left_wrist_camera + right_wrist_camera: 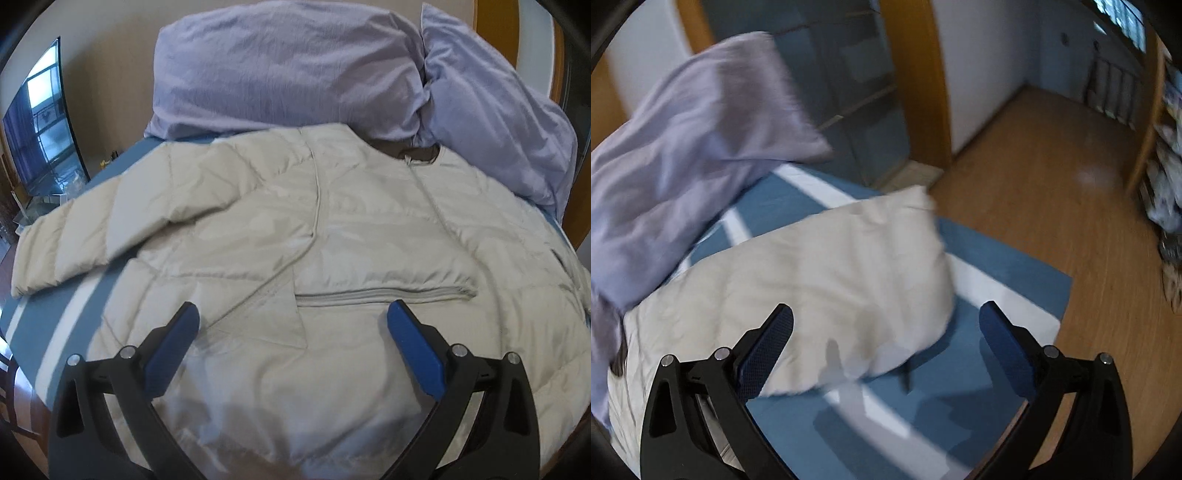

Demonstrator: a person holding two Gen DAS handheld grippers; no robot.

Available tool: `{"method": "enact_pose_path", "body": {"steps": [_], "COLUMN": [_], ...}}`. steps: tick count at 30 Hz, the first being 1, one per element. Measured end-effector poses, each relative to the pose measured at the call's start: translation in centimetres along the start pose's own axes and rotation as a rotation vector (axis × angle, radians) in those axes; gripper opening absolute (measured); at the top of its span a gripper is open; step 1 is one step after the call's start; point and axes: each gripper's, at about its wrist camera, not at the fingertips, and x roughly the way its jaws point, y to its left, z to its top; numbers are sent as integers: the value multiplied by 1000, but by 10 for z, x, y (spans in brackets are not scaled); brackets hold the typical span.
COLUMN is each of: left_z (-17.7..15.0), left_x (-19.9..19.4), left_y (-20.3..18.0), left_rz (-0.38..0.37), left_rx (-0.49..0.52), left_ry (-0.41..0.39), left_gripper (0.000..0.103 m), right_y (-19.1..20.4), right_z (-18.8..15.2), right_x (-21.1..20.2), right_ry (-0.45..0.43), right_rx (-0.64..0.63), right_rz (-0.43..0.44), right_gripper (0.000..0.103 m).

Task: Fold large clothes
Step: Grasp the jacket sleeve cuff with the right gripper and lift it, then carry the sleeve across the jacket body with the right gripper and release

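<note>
A pale grey-beige quilted jacket (295,221) is spread front-up on the bed (48,314), whose cover is blue with white stripes. Its collar (413,155) lies against the two lilac pillows (280,70) at the head of the bed. One front panel is seen turned over the jacket's middle, its zipper edge (384,293) running crosswise just beyond the left claw (293,317). One sleeve (74,243) is stretched away from the jacket body towards the bed's edge on the television (40,122) side.

The left claw is held wide open above the lower jacket body, with nothing between its blue pads. The right claw (886,317) is likewise spread and empty, poised over the other sleeve (820,288), which lies out from the jacket body towards the bed's corner beside the wooden floor (1052,192).

The step in hand is judged to be the folding-in of the sleeves. The right sleeve is best taken near its cuff (916,199), with both quilted layers pinched together so the padding does not slip out. It should then be lifted only slightly and carried across the jacket body, parallel to the zipper edge. The left claw can meanwhile be pressed on the jacket body, so that the slick shell is not dragged along the bed
</note>
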Motion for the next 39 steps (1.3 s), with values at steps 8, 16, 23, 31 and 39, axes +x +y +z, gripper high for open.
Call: {"method": "enact_pose_path", "body": {"steps": [8, 16, 23, 31, 39], "left_z": [-6, -7, -9, -9, -10], "left_x": [7, 11, 16, 16, 16], "left_y": [-2, -1, 1, 0, 1], "left_rz": [9, 8, -8, -15, -24], "left_rx": [14, 14, 4, -4, -12], "left_ry": [-9, -4, 9, 13, 15], "left_gripper": [101, 101, 101, 101, 101], "right_y": [-17, -7, 5, 28, 103], "right_z": [-5, -6, -6, 0, 5], "right_x": [38, 43, 38, 13, -30], "right_ry": [95, 88, 76, 2, -99], "right_rx": [67, 20, -19, -77, -227], "right_rz": [-17, -11, 8, -1, 112], "right_gripper": [81, 57, 27, 22, 21]}}
